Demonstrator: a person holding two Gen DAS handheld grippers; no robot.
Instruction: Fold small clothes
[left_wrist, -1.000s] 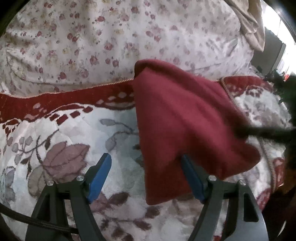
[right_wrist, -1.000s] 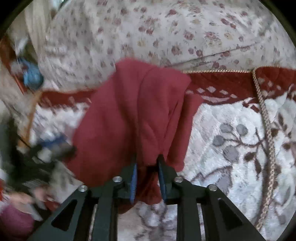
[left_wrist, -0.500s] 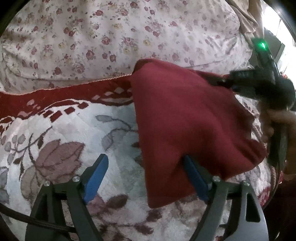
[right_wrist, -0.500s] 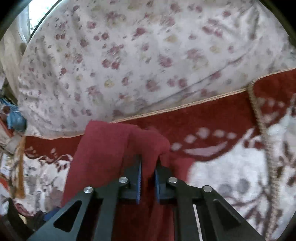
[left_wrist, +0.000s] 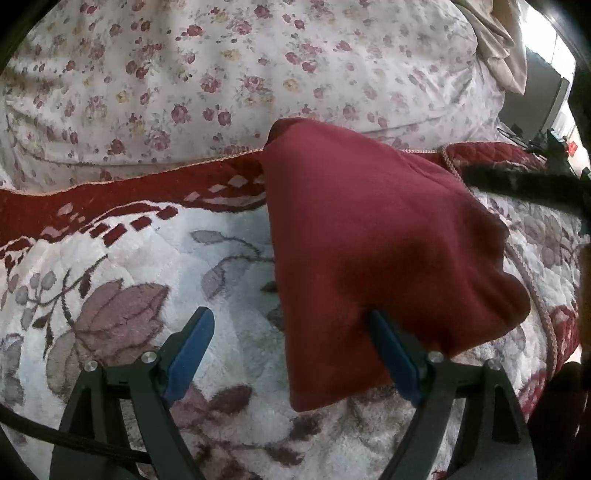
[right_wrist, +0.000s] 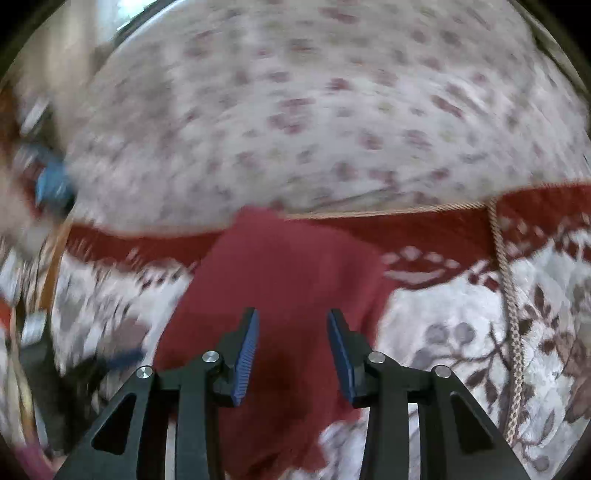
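Left gripper (left_wrist: 291, 354) sits low with its blue pads spread wide, and the right-hand pad is tucked under the near hem of the red garment (left_wrist: 369, 251), so the cloth drapes over that finger; nothing is pinched between the two. Over on the right gripper (right_wrist: 291, 354), the jaws stand parted with a clear gap, hovering above the same red garment (right_wrist: 288, 295), gripping nothing; this view is smeared with motion blur.

The garment lies on the patterned blanket (left_wrist: 155, 295), long axis running from about 6 o'clock near the left gripper up to 12 o'clock, narrowing to a point at the far end, which touches the blanket's dark red border. Its left edge is straight and crisp; its right side bulges in a rounded fold toward 4 o'clock.

Open blanket stretches to 9 o'clock of the garment. Beyond the border at 12 o'clock rises the floral bedding (left_wrist: 221, 74). A braided cord (right_wrist: 509, 295) runs down the blanket at 3 o'clock in the right wrist view.
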